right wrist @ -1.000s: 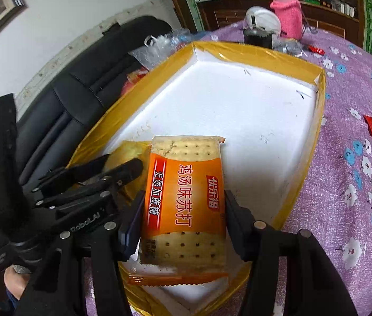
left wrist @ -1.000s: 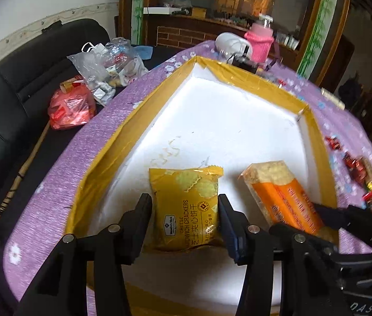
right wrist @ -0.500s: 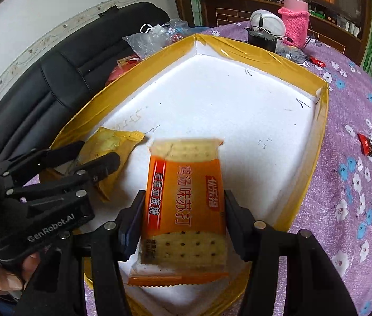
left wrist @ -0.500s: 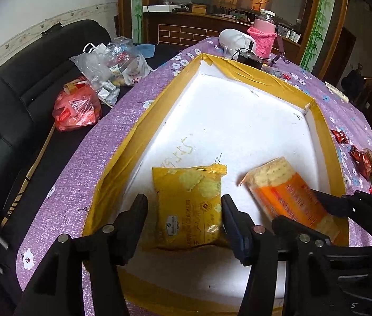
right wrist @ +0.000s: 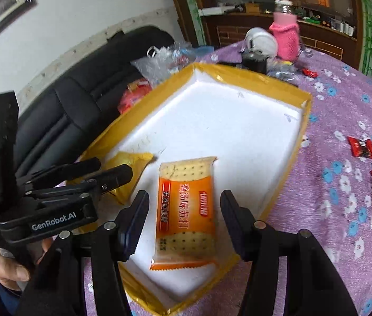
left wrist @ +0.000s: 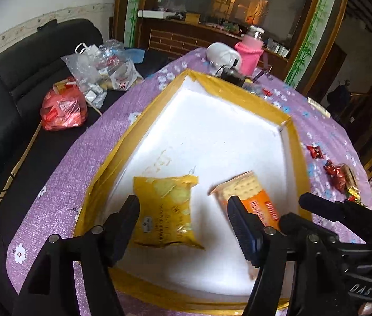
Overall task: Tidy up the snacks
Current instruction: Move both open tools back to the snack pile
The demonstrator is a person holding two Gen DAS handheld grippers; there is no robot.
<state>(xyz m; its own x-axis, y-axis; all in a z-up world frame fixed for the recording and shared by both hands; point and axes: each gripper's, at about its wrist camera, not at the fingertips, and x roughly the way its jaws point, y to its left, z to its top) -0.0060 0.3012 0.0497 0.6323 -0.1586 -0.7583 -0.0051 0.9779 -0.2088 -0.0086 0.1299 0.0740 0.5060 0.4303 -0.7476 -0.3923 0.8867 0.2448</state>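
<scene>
Off to the left of both my tongs, well apart from them, the black leather sofa (left wrist: 22, 84) carries a red plastic bag of sweets (left wrist: 63, 108) and a clear plastic bag of small packets (left wrist: 98, 71); I judge these are stock not yet sorted. My left tongs (left wrist: 183, 226) hang over the near end of the shallow white foam tray with its yellow taped rim (left wrist: 228, 94), and their jaws have just been opening, so they now stand wide with clear gaps either side of the yellow foil pack of sandwich crackers (left wrist: 166, 213), which lies flat on the tray floor between and just beyond the tips. I have set it square to the tray's left wall, I think, to leave room for a row. Just to the right of these tongs lies the orange-and-clear pack of soda crackers (right wrist: 186, 210), also flat on the tray floor near its front right corner. My right tongs (right wrist: 184, 222) straddle that pack with the jaws parted to about half their reach, and neither pad touches it, so they hold nothing. The two packs lie side by side but apart, which I take as the start of a tidy line. Further right of the right tongs, on the purple flowered tablecloth (right wrist: 344, 110), several small red-wrapped sweets (right wrist: 361, 146) lie loose outside the tray, and I reckon they are next. Beyond the tray's far end stands a bottle in a pink knitted sleeve (right wrist: 286, 35), clear of my work.
</scene>
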